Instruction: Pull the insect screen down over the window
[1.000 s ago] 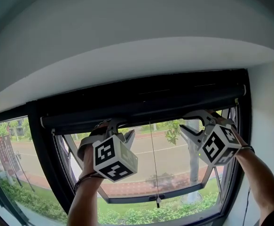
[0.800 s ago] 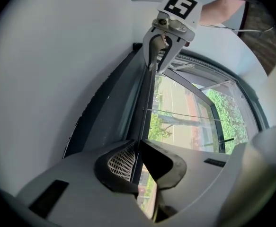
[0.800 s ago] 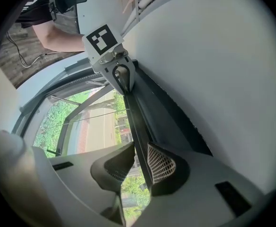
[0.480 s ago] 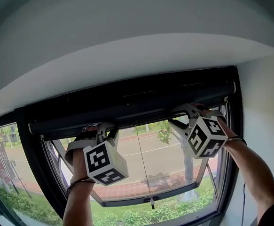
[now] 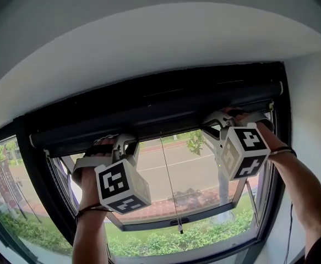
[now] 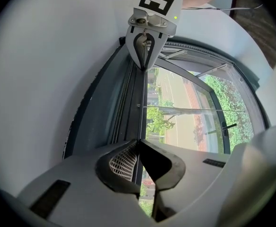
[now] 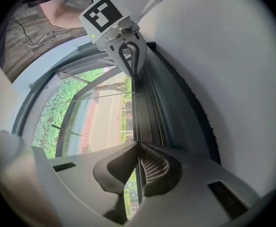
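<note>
**At the window [image 5: 42, 180] head: claw grip on the insect screen [image 5: 154, 111]**

At the top of the window opening, the insect screen sits retracted as a dark roller assembly. Its pull bar [image 6: 138, 98] lies directly beneath.

1. Claw state
- Left claw [image 6: 138, 142]: clenched. Both jaw tips meet on the thin lower lip of the pull bar, to the left of the cord [image 5: 170, 186].
- Right claw [image 7: 138, 144]: closing. The same lip lies between its jaws, with the tips touching it, near the bar's right end.
- Both claws reach up to the bar from below.

2. Hidden or unclear
- In the head view, the jaw tips are masked by the claw bodies and the hands [image 5: 91, 158]. Read them from the gripper views.
- The screen mesh cannot be told apart from the dark assembly.
- Both forearms are cut off at the lower edge of the picture.

3. Count
- Two claws.
- Two marker cubes [image 5: 121, 186], one on each claw.
- Two hands.
- One pull bar.
- One cord, hanging from mid-bar.
</note>
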